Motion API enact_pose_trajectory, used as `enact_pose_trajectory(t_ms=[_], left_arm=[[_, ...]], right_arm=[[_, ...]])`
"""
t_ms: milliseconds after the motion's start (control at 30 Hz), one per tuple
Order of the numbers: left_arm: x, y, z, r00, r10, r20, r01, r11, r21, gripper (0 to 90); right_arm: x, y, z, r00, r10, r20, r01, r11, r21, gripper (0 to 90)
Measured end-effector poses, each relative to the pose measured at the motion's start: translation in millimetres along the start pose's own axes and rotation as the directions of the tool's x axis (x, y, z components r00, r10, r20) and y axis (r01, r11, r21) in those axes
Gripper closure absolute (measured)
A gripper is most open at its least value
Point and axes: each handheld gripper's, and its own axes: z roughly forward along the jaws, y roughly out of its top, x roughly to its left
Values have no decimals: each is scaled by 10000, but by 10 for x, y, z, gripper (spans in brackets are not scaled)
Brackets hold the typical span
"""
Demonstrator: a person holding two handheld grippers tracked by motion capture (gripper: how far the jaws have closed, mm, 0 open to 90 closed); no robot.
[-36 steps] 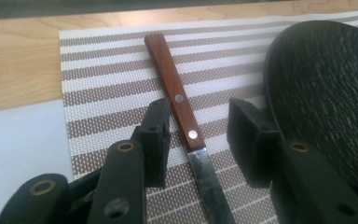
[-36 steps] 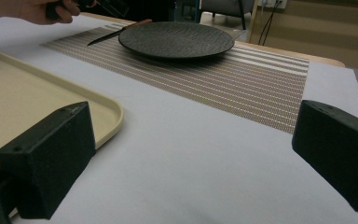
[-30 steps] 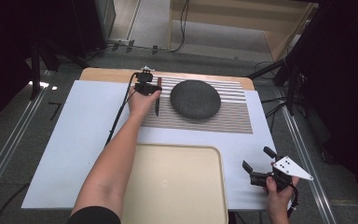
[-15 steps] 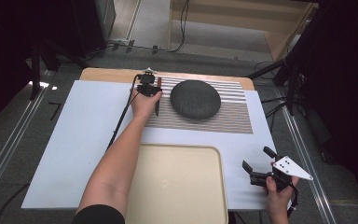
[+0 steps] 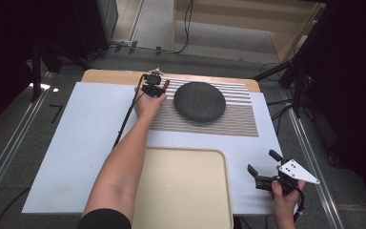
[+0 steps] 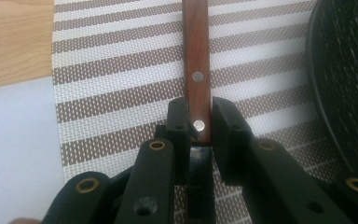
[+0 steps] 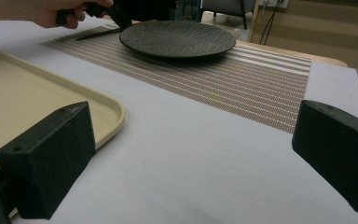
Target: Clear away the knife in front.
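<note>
Left gripper [image 6: 199,122] at far left of striped placemat [image 5: 238,114], jaws closed on wooden handle [image 6: 196,56] with 2 rivets; utensil type not discernible. Handle flat on placemat, just left of dark round plate [image 5: 199,101]. Right gripper [image 5: 263,168] at near right, jaws wide apart, empty, beside beige tray [image 5: 183,191].

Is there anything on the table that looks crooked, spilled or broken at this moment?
Nothing stands out. The dark plate sits flat on the striped placemat, the beige tray lies square and empty, and the left gripper is closed on a wooden handle lying straight beside the plate. No spill or damage shows.
</note>
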Motion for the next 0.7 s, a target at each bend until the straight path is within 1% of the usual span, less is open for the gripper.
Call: enact_pose_trajectory(t_ms=[33, 100, 200, 233, 267, 367, 467, 500, 567, 633, 700], left_arm=[[6, -22, -12, 9999, 12, 155, -11, 10000, -78, 773], [9, -30, -20, 9997, 37, 238, -35, 9999, -97, 773], [18, -36, -65, 9990, 208, 395, -202, 9996, -175, 773], [27, -27, -111, 9983, 287, 506, -277, 9994, -204, 773], [27, -27, -111, 9983, 287, 506, -277, 9994, -204, 773], [34, -11, -190, 9975, 451, 551, -433, 9985, -327, 773], [66, -2, -259, 9969, 511, 602, -488, 9980, -396, 773], [76, -4, -280, 9969, 461, 645, -433, 9981, -438, 774], [106, -17, -341, 9963, 531, 675, -499, 9976, -484, 774], [110, -25, -360, 9962, 522, 699, -485, 9973, -542, 773], [122, -40, -402, 9953, 623, 742, -584, 9969, -531, 774]], right_arm=[[0, 0, 0, 10000, -8, 3, 8, 10000, -5, 0], [0, 1, 1, 10000, 13, 10, -13, 10000, -12, 0], [1, 1, 1, 10000, 11, 16, -11, 10000, -4, 0], [0, 1, 3, 10000, -33, 2, 33, 10000, -10, 0], [0, 1, 3, 10000, -33, 2, 33, 10000, -10, 0], [2, 2, 8, 10000, -51, 10, 51, 10000, -1, 0], [3, 2, 7, 10000, -64, 13, 64, 10000, 10, 0], [3, 2, 7, 10000, -57, 14, 57, 10000, 3, 0], [2, 2, 6, 10000, -47, 10, 47, 10000, -2, 0], [2, 2, 7, 10000, -52, 7, 52, 10000, -5, 0], [2, 2, 8, 10000, -47, 10, 47, 10000, 2, 0]])
